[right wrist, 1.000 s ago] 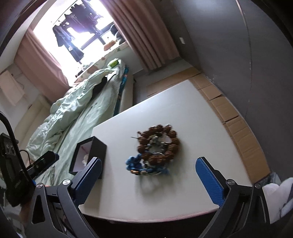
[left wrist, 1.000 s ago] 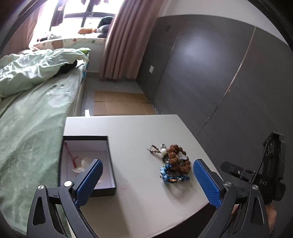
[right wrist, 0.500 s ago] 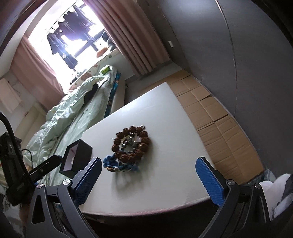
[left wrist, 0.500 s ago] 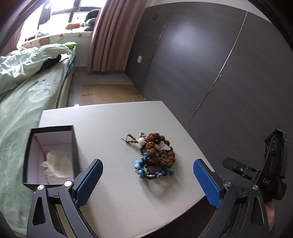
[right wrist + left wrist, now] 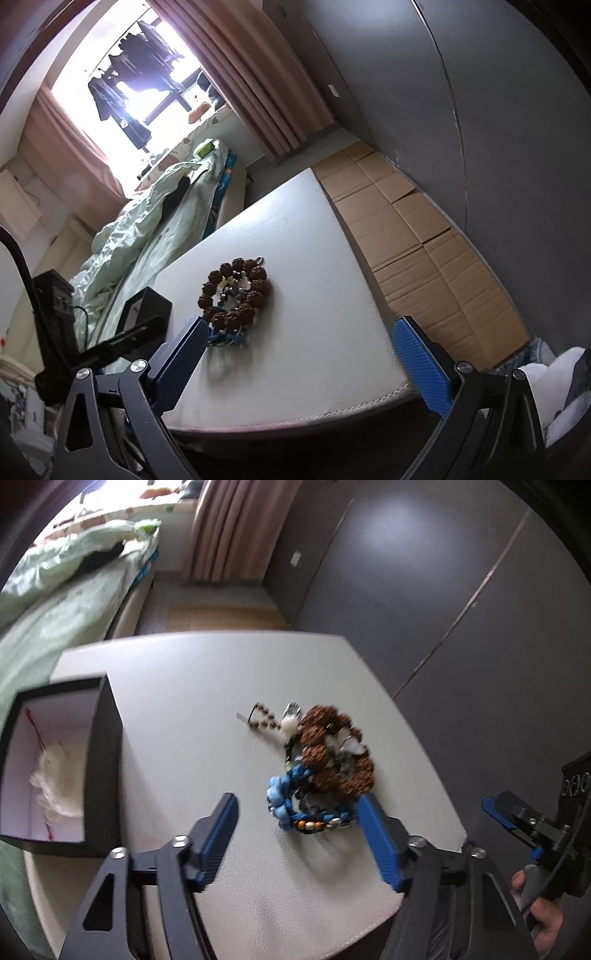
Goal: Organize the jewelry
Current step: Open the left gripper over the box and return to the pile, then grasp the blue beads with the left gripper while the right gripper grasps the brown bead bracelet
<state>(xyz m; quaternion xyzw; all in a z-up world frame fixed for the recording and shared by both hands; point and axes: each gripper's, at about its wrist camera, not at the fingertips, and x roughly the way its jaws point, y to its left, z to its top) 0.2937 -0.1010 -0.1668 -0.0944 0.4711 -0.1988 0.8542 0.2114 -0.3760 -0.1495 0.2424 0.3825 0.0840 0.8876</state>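
Observation:
A heap of jewelry lies on the white table [image 5: 221,672]: a brown bead bracelet [image 5: 332,753], a blue braided bracelet [image 5: 288,797] and a thin dark bead string [image 5: 264,716]. My left gripper [image 5: 295,800] hangs low over the heap with its jaws closing. The blue bracelet lies between the fingertips, and the left pad is still clear of it. At the left stands a black box [image 5: 107,760], open, with white padding and a red thread inside. My right gripper [image 5: 299,325] stands wide open over bare table, right of the brown bracelet [image 5: 234,295], with nothing between its fingers.
A bed with a green quilt [image 5: 55,590] runs along the table's left side. A dark wardrobe wall [image 5: 443,590] stands at the right. Flattened cardboard [image 5: 424,240] covers the floor beyond the table. A hand [image 5: 543,919] holds the right gripper's handle at the near table edge.
My left gripper has dropped toward the jewelry heap and its jaws have narrowed around the blue bracelet. The right gripper has drifted right, so the heap sits further left in its view.

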